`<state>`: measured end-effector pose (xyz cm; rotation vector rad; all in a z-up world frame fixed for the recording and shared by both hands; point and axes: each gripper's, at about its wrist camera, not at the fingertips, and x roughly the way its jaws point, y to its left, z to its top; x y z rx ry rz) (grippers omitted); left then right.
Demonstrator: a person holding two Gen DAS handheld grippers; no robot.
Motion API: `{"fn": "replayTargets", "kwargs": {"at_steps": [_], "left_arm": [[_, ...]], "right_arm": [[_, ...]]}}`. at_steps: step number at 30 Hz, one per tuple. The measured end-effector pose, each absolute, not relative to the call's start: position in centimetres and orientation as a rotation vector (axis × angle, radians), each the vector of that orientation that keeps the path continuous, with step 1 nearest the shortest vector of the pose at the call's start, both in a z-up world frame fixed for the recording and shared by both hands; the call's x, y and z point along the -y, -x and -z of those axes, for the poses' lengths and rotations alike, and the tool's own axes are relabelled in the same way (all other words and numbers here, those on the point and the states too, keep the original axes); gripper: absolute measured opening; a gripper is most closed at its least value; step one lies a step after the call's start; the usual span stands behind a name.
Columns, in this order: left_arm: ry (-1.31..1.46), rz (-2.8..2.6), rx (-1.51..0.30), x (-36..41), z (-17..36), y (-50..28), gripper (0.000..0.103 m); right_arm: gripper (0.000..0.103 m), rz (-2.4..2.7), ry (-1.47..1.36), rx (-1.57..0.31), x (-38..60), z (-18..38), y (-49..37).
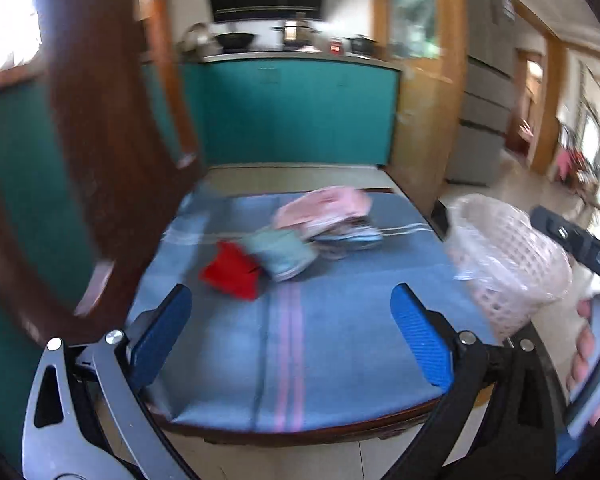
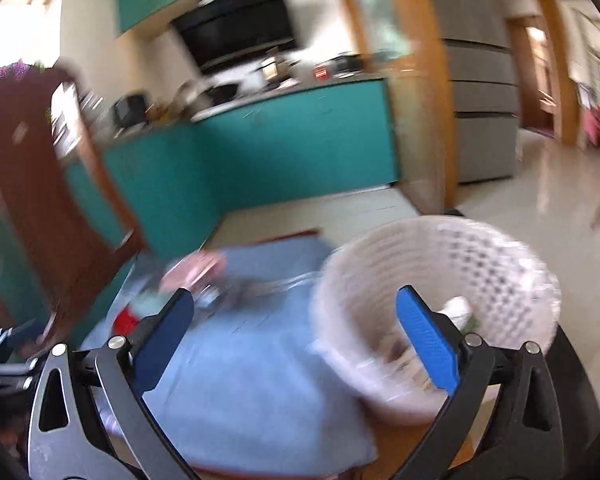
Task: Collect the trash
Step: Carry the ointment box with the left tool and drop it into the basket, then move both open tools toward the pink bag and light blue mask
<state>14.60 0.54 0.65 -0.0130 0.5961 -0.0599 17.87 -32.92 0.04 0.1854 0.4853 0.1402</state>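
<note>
One pale lattice basket [image 1: 508,264] sits at the right edge of the blue-clothed table [image 1: 340,344], scraps inside. Pink, teal and red packets [image 1: 288,244] lie mid-table, a brown chair [image 1: 100,152] left. Both the left gripper [image 1: 292,332] and right gripper [image 2: 296,340] hang spread wide, empty, tilted downward.

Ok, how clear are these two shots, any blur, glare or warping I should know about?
Left wrist view: motion blur smears the pile of wrappers and the basket, while the left gripper stays sharp; the window at upper left is blown out. Right wrist view: heavier blur on the basket and the counter, glare on the floor. Both bend straight edges, fisheye style.
</note>
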Motion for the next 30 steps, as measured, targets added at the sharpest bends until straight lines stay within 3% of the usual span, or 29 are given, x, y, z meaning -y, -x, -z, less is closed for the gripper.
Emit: {"fn": "replayTargets", "kwargs": {"at_steps": [8,30], "left_arm": [[-0.019,0.057,-0.652,-1.8,2.6,-15.1,0.099],[0.001,0.077,-0.643,-1.6,2.1,-14.9,0.099]], "right_arm": [[0.099,-0.24,-0.055,-0.525,26.9,0.6,-16.8],[0.099,-0.246,-0.053,-0.556,26.2,1.6,-17.4]]}}
